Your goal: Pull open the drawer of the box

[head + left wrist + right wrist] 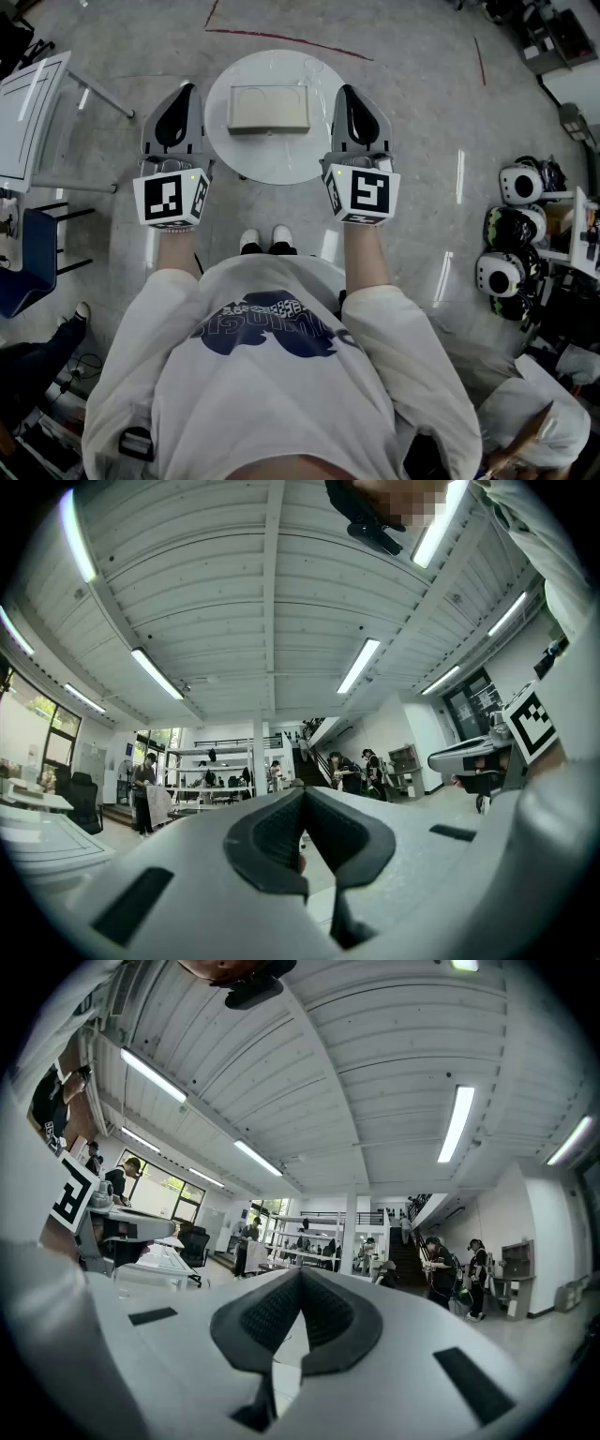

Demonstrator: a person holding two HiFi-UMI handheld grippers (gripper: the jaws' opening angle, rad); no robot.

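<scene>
Though low, a plain beige box (269, 109)

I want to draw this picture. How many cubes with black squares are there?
2. The left marker cube sits at the wrist end of the left gripper. The right marker cube sits at the wrist end of the right gripper. No others show.

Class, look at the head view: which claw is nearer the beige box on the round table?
Neither clearly. The left claw hangs left of the box, the right claw right of it, about equally far; both shut, touching nothing.
</scene>
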